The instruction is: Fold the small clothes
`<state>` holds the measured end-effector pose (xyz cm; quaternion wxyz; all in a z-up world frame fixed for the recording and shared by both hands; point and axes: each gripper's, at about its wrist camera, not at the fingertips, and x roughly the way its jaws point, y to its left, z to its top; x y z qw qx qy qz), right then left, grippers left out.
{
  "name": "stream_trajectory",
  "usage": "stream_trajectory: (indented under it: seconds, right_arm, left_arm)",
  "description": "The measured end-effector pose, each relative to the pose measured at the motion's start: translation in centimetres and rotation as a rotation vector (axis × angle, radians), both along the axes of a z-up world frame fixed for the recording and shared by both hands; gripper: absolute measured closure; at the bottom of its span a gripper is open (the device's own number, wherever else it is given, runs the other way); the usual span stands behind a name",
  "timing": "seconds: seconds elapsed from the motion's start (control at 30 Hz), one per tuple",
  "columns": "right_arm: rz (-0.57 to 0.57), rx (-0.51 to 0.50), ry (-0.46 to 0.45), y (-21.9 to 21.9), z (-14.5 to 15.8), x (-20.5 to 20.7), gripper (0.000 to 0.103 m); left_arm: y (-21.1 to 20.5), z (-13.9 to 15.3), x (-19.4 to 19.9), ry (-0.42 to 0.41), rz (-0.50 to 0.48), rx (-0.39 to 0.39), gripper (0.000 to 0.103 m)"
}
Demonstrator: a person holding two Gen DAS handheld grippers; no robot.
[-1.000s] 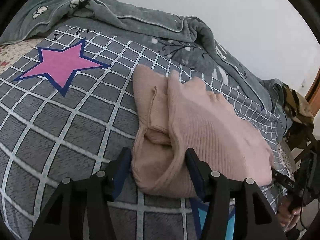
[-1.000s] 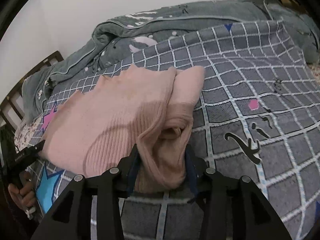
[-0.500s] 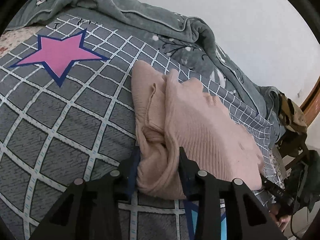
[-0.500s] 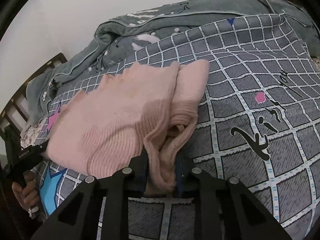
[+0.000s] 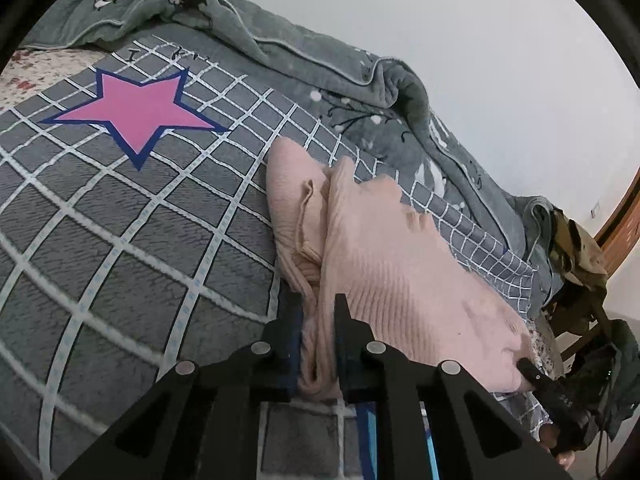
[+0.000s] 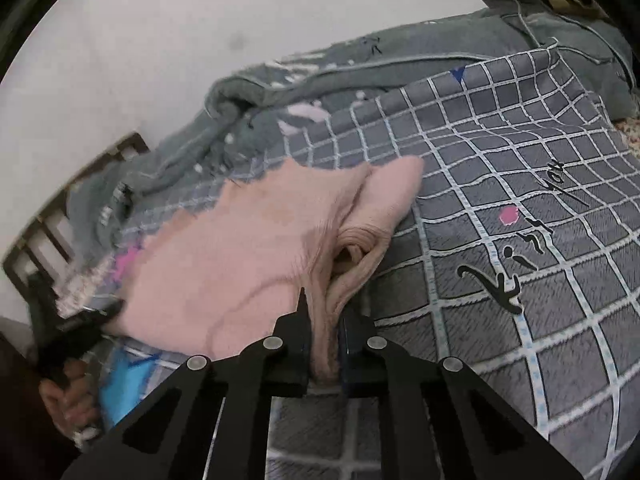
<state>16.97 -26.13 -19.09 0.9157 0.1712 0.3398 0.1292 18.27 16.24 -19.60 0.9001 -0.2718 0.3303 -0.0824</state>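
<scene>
One pink sweater [image 5: 400,280], lengthwise between both grippers

left claw [image 5: 318,320] closing, right claw [image 6: 322,320] closing (pinching pink sweater [image 5: 384,264])

**Open bedspread either side, blanket ridge behind**

Taking the pink sweater [image 5: 400,272] as landmark: the checked bedspread [image 5: 120,240] lies bare to its star-print side and to its lettered side. Behind it, a bunched grey blanket [image 5: 360,92] rises against the wall, blocking passage.

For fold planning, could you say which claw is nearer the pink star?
Left. Both claws are closing on the sweater: left claw at the edge toward the pink star, right claw at the far edge.
</scene>
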Motion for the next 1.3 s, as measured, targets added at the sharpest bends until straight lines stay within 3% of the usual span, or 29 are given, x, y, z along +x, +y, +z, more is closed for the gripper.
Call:
stream_trajectory:
  seconds: [0.23, 0.3, 0.37, 0.6, 0.7, 0.77, 0.93, 1.3]
  right_arm:
    - [0.026, 0.054, -0.028, -0.7, 0.9, -3.5, 0.093]
    - [0.033, 0.059, -0.039, -1.0, 1.2, -4.8, 0.093]
    - [0.047, 0.055, -0.048, -1.2, 1.5, -5.9, 0.093]
    - [0.026, 0.024, -0.025, -1.9, 0.7, -11.0, 0.091]
    - [0.005, -0.058, -0.004, -1.3, 0.5, -11.1, 0.085]
    - [0.000, -0.083, -0.032, -1.3, 1.0, -11.5, 0.081]
    - [-0.026, -0.086, -0.088, -1.9, 3.1, -11.7, 0.079]
    - [0.018, -0.155, -0.139, 2.0, 7.9, -4.8, 0.069]
  left_arm:
    - [0.1, 0.3, -4.5, -0.023, -0.020, -0.012, 0.089]
    - [-0.1, 0.6, -6.2, -0.033, -0.032, 0.016, 0.089]
    - [-0.6, 1.0, -8.2, -0.057, -0.046, 0.062, 0.089]
    - [-0.6, 0.4, -12.5, -0.053, -0.084, 0.052, 0.088]
    - [-1.1, 0.8, -12.4, -0.041, -0.065, 0.136, 0.085]
    - [-1.2, 1.0, -12.4, -0.027, -0.047, 0.170, 0.078]
    - [-0.8, 2.1, -11.5, -0.011, -0.006, 0.212, 0.076]
    - [-3.1, 7.9, -4.7, -0.097, -0.038, 0.290, 0.061]
